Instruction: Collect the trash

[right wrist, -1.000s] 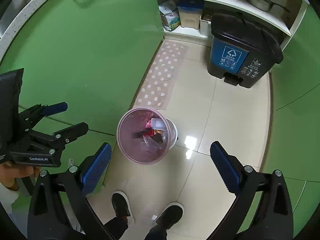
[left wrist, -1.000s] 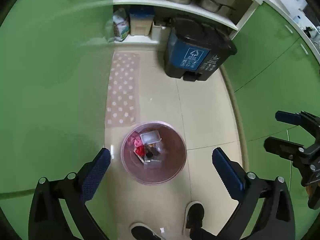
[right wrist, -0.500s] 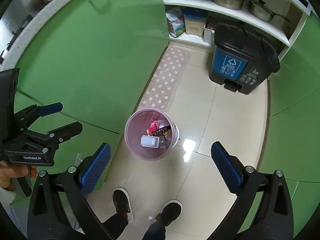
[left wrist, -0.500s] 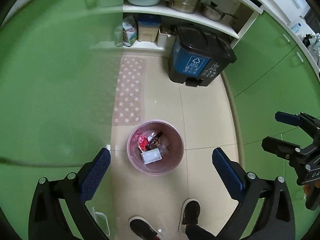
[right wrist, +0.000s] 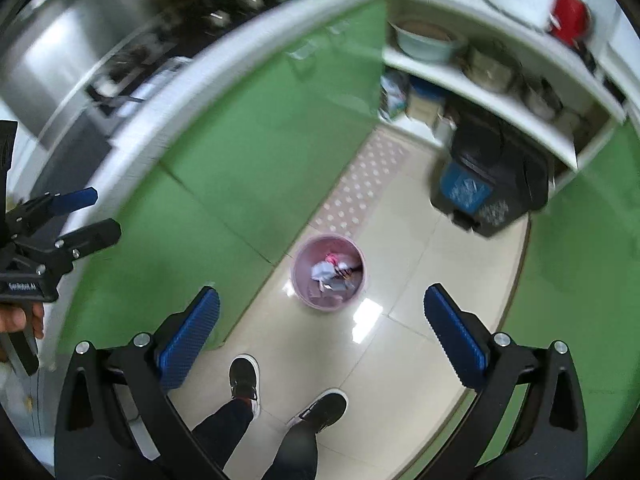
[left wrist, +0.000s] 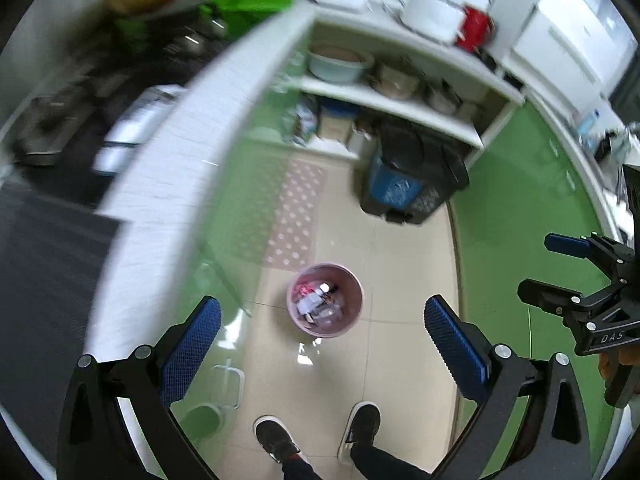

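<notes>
Left to right, from our left wrist view: blurred white countertop edge [left wrist: 168,152] on the far left, green cabinet front [left wrist: 248,200] below it. Our left gripper [left wrist: 322,326] is spread wide, both blue pads apart, nothing between them. Centered between the fingers, down on the beige tile floor [left wrist: 408,272], sits the pink waste bin [left wrist: 325,300]: round, translucent pink wall, standing upright, open top. Inside we see mixed trash [left wrist: 316,304]: a pink/red crumpled piece at the upper left, whitish clear-plastic bits in the middle, something dark at the right. Too small and blurred to name items.

A pink polka-dot mat [left wrist: 298,212] lies just behind the bin, along the cabinet. Further back on the right, a black pedal bin with blue front [left wrist: 408,184] stands under the white open shelves [left wrist: 400,100] holding pots and a basin. The person's two dark shoes [left wrist: 320,432] are on the floor near the pink bin, on our side of it.

Far right: our right gripper [left wrist: 560,268] hangs in front of the green cabinet, fingers also apart, empty.

Right wrist view agrees: the right-hand tongs are spread with the pink bin between the fingers on the floor, beside the green cabinet corner; left-hand tongs at the far left are spread, held by a hand [right wrist: 20,318].
</notes>
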`<state>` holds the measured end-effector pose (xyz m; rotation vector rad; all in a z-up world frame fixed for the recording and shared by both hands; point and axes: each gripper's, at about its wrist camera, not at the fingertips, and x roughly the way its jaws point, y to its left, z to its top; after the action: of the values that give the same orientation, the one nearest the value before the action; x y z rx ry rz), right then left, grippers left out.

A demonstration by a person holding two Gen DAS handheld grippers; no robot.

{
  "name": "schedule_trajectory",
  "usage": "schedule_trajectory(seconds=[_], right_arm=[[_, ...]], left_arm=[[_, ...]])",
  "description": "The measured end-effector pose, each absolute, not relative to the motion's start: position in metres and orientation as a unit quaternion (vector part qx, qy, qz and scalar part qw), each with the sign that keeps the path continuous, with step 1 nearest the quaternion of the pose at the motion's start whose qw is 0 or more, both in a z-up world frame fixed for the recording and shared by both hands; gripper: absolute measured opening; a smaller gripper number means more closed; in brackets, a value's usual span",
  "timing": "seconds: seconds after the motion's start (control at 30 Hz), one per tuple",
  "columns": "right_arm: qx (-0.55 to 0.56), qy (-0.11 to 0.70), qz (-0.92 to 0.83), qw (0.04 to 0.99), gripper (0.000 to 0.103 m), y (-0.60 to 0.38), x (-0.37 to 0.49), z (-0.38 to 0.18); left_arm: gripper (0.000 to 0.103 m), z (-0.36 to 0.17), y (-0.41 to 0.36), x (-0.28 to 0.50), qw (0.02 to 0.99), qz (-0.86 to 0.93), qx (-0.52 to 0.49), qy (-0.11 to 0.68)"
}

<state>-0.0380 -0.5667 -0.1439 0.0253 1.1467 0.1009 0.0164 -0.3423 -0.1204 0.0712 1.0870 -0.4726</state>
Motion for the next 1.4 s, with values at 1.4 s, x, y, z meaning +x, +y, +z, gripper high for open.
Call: schedule_trajectory(seconds=[1.4], right_arm=[[-0.148, 0.427, 0.395, 0.8, 0.1, -0.2, 0.017, 0.004]], left_arm=[[0.098, 0.014, -0.041, -0.049, 0.894, 0.014, -0.044, 0.446]])
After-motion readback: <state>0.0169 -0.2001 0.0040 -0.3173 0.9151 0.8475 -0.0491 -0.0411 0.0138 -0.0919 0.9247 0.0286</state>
